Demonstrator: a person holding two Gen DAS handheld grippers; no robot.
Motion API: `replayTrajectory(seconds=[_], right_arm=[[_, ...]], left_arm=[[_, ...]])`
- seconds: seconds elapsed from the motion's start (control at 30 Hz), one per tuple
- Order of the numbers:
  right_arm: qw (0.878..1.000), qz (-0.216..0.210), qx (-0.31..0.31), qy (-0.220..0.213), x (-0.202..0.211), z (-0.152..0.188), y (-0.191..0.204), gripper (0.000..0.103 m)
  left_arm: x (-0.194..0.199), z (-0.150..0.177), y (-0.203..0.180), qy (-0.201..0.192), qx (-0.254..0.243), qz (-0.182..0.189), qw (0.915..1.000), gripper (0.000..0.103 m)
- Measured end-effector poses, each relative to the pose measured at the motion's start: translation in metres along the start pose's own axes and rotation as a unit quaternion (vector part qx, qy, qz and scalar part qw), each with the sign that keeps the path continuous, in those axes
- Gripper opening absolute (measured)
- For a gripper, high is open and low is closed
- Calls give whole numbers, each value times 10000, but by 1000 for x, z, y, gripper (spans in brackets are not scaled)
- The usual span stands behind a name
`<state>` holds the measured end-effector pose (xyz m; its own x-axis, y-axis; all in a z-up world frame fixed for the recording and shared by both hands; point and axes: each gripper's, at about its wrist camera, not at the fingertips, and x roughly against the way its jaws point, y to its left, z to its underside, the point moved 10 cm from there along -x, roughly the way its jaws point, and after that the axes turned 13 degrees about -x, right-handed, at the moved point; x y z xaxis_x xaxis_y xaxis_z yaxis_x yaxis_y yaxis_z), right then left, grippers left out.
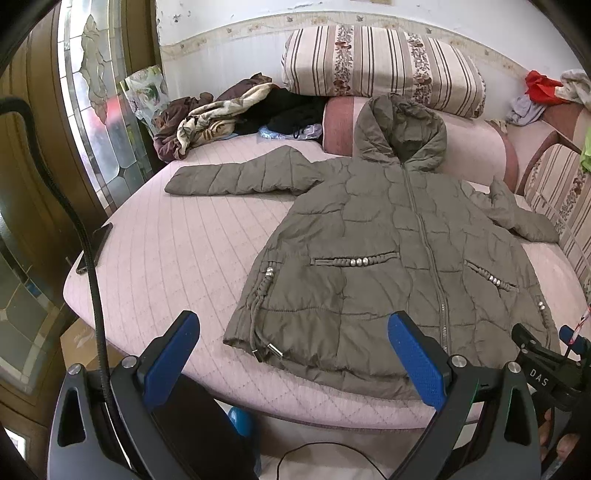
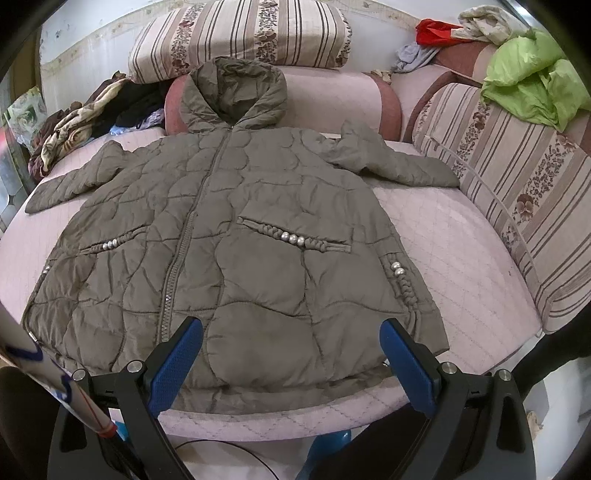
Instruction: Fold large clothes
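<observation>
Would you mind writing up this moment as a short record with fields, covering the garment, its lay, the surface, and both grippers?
garment: olive quilted hooded jacket
lay: flat, front up, zipped, both sleeves spread outward, hood toward the striped bolster
surface: pink quilted bed cover
left gripper: open, holding nothing, near the hem's left part
right gripper: open, holding nothing, near the hem's right part
folding: not yet begun
other items: clothes pile at far left, green cloth on the right cushion

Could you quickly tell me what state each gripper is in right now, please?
Left gripper: jaws open, holding nothing, above the jacket hem.
Right gripper: jaws open, holding nothing, also at the hem.
</observation>
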<state>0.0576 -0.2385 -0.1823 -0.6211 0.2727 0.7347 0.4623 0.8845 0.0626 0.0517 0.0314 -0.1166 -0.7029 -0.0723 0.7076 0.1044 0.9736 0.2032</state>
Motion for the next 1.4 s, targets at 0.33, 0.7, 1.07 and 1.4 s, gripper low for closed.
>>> replayTrajectory(seconds=[0.33,0.7,1.07,1.4], right_arm=[[10000,82,29,28,-3,3,-2,98],[9998,157,92,25,-4,4,-3,98],[9997,217,119,51,-5,4,-3,98],[9996,218,175,75,-7,4,0,98]], left_arm=[[-6,4,2,109,54,-57,9999,102],[-9,8,7,204,85,-108,9997,102],[-15,9,11,289,110,-143,9994,102],[-24,2,45,287,189,-463,9983,102]])
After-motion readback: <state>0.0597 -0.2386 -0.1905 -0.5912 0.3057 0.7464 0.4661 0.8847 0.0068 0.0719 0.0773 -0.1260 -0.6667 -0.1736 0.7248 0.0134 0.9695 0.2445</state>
